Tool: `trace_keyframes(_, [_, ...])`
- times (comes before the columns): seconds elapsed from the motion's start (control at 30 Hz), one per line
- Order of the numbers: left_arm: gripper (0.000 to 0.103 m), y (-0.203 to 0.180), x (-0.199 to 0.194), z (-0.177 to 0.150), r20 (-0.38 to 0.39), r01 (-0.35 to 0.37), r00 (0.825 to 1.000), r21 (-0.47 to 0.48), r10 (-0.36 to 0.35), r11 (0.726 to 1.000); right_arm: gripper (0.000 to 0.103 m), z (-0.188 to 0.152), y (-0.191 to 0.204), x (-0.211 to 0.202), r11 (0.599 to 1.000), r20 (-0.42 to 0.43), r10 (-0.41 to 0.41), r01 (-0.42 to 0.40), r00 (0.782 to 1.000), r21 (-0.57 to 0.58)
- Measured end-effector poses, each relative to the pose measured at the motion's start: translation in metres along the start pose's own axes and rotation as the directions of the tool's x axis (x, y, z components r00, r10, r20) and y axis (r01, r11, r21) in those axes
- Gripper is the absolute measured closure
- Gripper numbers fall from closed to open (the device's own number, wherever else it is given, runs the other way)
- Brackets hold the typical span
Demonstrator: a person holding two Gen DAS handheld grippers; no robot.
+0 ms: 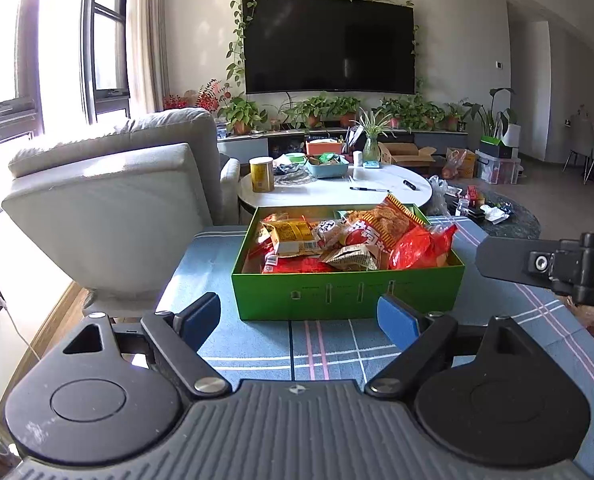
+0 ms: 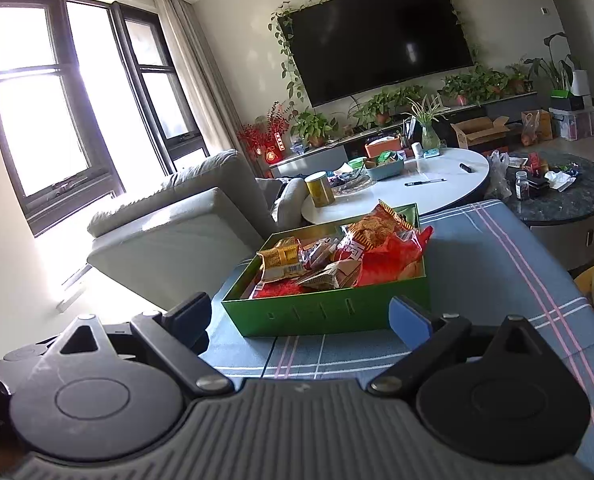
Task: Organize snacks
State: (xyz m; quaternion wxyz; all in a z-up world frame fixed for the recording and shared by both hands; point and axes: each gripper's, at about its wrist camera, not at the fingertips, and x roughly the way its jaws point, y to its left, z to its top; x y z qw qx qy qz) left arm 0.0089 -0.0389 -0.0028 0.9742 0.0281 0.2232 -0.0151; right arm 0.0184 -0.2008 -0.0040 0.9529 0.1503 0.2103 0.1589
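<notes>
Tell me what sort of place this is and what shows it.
Most likely a home living room: a large black wall-mounted television ringed by trailing vines, a grey upholstered armchair, and a white oval coffee table cluttered with household items.

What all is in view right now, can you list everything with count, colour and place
Box: one, green, on the cloth ahead of both claws.
Snack packets: a heap, red, yellow, orange, inside the box.
Cloth: one, blue plaid, under the box.
Armchair: one, grey, left of the box.
Oval table: one, white, behind the box.
Can: one, yellow, on the oval table.
Television: one, black, on the far wall.
Left claw: open, empty.
Right claw: open, empty.
</notes>
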Motion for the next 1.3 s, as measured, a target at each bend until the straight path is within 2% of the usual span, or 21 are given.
trace_keyframes(1.3, [0.019,-0.0007,0.0050,-0.0041,-0.026,-0.004,1.000,0.004,0.004,1.000,0.022,-0.0092,0.0026,0.0018,1.000,-0.035,-0.010,0.009,0.999,-0.006])
